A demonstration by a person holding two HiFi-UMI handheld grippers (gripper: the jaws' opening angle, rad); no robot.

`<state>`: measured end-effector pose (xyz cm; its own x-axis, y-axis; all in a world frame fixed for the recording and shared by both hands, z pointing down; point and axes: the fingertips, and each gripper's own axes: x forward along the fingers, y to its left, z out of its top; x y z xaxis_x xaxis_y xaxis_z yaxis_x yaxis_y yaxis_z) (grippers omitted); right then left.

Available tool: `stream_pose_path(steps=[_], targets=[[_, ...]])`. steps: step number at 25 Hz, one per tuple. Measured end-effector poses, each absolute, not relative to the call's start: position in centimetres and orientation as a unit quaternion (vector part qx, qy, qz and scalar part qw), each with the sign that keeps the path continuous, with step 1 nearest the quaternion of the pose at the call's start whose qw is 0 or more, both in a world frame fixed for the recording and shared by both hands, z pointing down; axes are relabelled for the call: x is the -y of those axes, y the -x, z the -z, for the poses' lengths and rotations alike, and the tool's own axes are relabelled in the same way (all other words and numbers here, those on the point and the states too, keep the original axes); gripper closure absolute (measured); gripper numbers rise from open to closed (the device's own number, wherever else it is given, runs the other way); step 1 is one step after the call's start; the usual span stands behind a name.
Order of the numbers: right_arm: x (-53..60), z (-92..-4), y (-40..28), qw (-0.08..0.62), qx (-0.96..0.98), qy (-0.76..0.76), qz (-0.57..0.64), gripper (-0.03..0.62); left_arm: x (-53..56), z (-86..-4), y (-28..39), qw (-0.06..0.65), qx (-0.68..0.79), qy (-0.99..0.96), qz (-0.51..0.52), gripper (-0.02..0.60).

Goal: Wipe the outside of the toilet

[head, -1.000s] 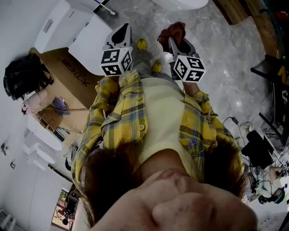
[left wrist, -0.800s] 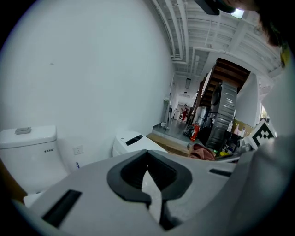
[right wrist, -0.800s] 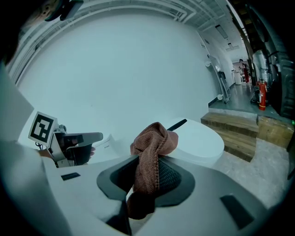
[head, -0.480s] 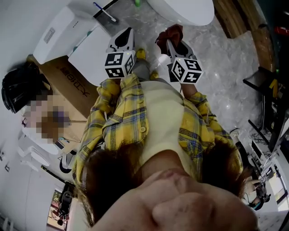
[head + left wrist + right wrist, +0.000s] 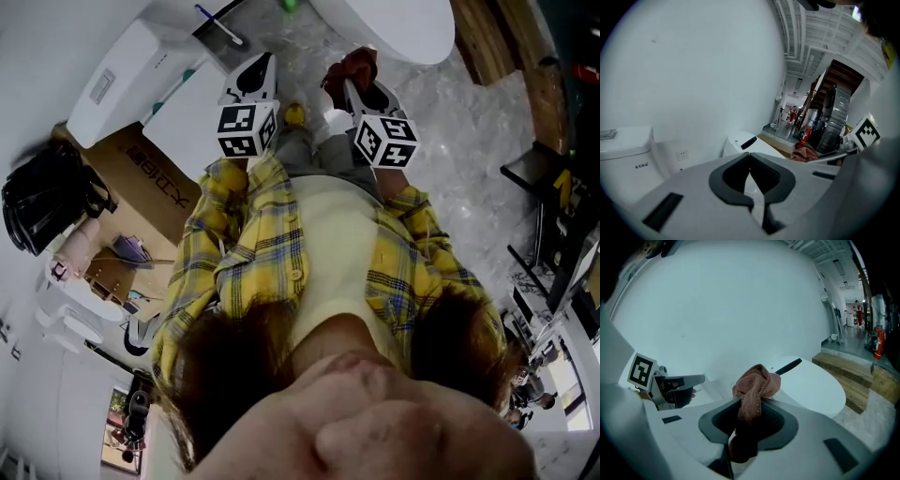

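Currently, right hand-held gripper (image 5: 748, 405) clamps a brown cloth (image 5: 758, 382); left hand-held gripper (image 5: 749, 159) sits closed, empty, near toilet (image 5: 813, 386).

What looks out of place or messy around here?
Nothing looks spilled or broken. The one untidy thing is a cardboard box lying on the floor beside the white toilets. The brown cloth is bunched up in the right gripper rather than spread flat.
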<state>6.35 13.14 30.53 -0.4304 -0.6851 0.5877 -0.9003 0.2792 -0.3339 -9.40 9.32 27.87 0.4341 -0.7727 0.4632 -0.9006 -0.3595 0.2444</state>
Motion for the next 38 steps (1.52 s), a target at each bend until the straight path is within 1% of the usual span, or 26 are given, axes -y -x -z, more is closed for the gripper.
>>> stream_pose_path(steps=[4,9,14,27,38], targets=[[-11.8,-31.3,-6.4,0.170,0.778,-0.509,-0.326,0.477,-8.2,-28.5,9.8,0.228,0.517,-0.813,-0.144,0.574],[-10.0,-33.0,-6.1,0.180,0.778,-0.501,-0.334,0.477,-6.8,-29.8,10.8,0.238,0.534,-0.798,-0.146,0.574],[-6.7,-34.6,-5.2,0.187,0.789,-0.481,-0.334,0.477,-4.6,-31.0,10.5,0.233,0.544,-0.792,-0.151,0.574],[3.0,-40.0,-3.1,0.207,0.813,-0.450,-0.305,0.477,2.1,-36.3,10.0,0.242,0.571,-0.771,-0.148,0.574],[8.3,-45.6,-0.5,0.231,0.830,-0.423,-0.282,0.477,6.6,-40.7,10.9,0.252,0.580,-0.759,-0.157,0.574]])
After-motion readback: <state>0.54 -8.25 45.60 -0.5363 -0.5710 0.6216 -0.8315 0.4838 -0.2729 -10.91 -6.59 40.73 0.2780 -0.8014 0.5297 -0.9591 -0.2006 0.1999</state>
